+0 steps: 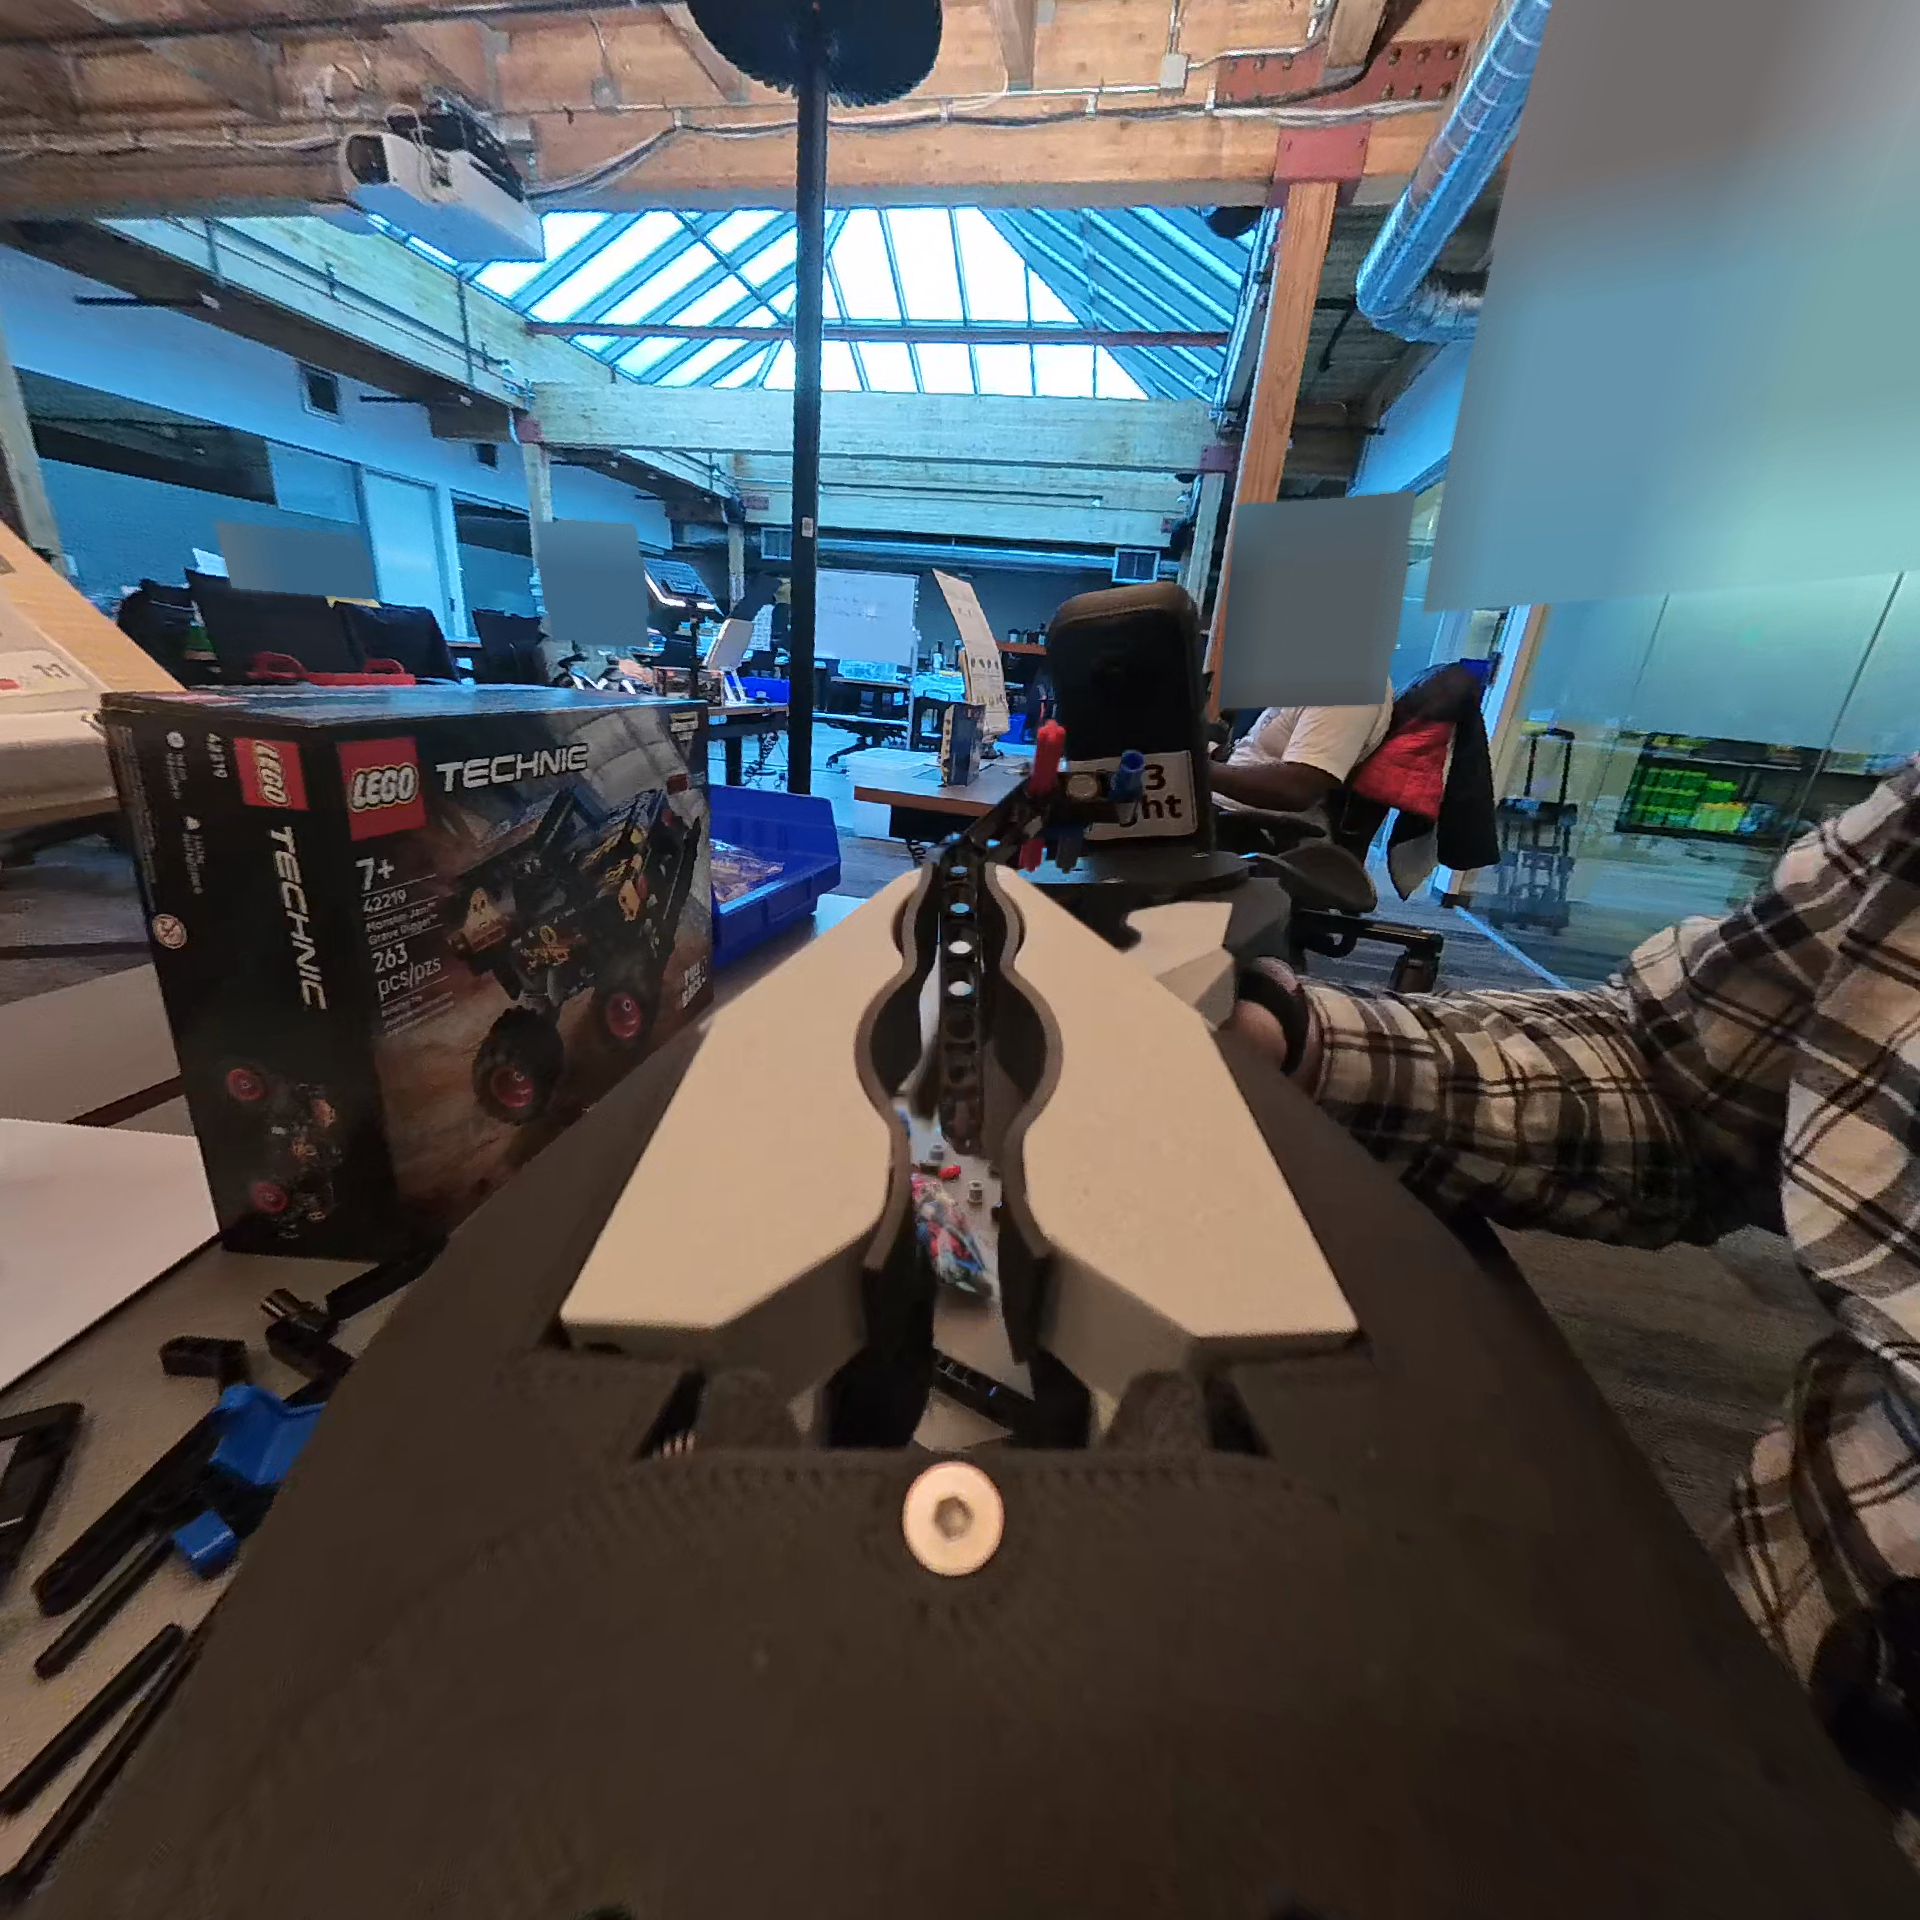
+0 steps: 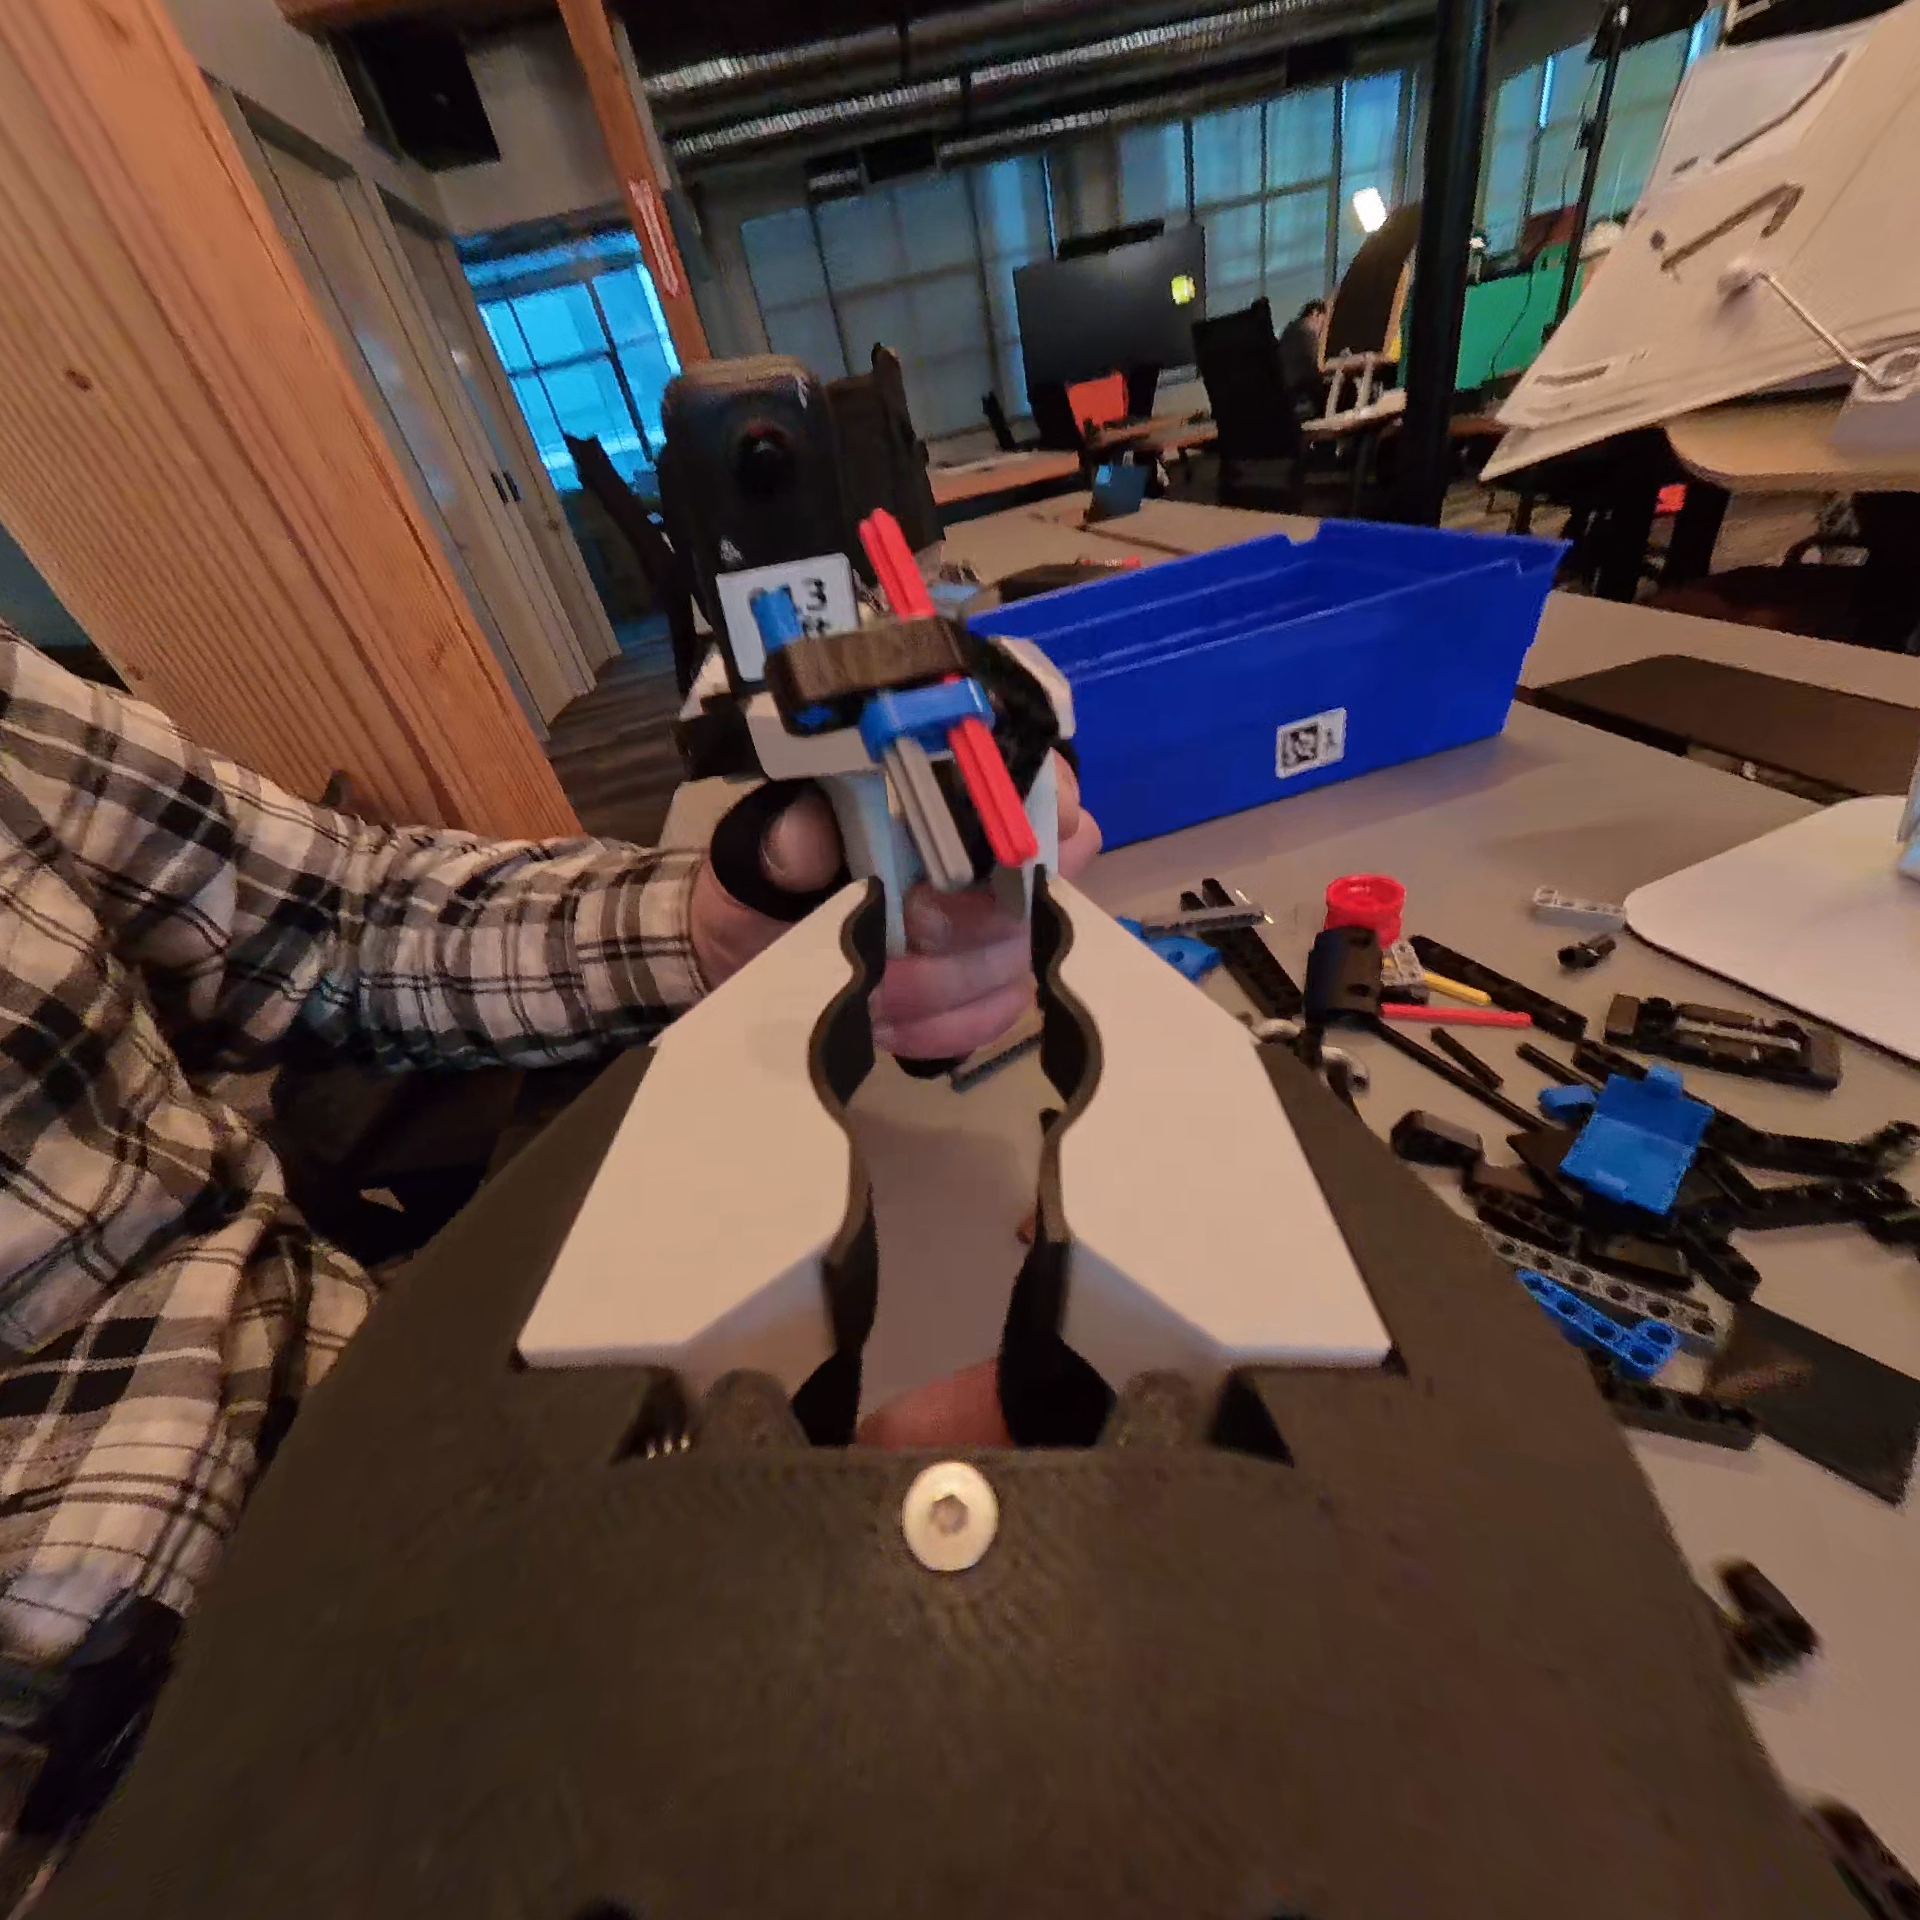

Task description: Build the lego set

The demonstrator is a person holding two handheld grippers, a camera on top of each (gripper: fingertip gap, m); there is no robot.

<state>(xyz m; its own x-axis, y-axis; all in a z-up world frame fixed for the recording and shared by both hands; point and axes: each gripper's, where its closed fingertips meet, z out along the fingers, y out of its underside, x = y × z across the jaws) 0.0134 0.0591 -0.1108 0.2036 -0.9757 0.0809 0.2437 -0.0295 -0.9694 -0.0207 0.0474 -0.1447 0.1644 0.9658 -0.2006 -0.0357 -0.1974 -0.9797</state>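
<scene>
Black gripper bodies fill the lower half of both wrist views, each with 2 pale grey fingers pointing forward.

From the left wrist view, the left gripper (image 1: 961,935) is clenched on a long black beam with holes (image 1: 961,977), which runs between the fingers and rises past their tips. At the far end of this beam sits a small assembly (image 1: 1070,795) with a red pin and blue pins. Just beyond it stands the camera of the other gripper, and a hand in a plaid sleeve (image 1: 1558,1070) comes in from the right of the fingers. To the left of the fingers stands the lego box (image 1: 416,935), upright on the table (image 1: 94,1392). Behind the box is a blue bin (image 1: 774,862). Loose black and blue pieces (image 1: 208,1455) lie low at the left, near the gripper body.

From the right wrist view, the right gripper (image 2: 956,904) has its fingers released, with a clear gap between them and nothing inside. Just past the fingertips is the same assembly (image 2: 914,717): a black beam across, a blue connector, red axles and a grey one. It is carried by the left gripper, and a hand (image 2: 935,935) holds that gripper from below. To the right of the fingers, many loose pieces (image 2: 1621,1143) are spread on the table (image 2: 1455,831), among them a red wheel hub (image 2: 1364,902). Farther right of the fingertips stands the blue bin (image 2: 1299,665).
</scene>
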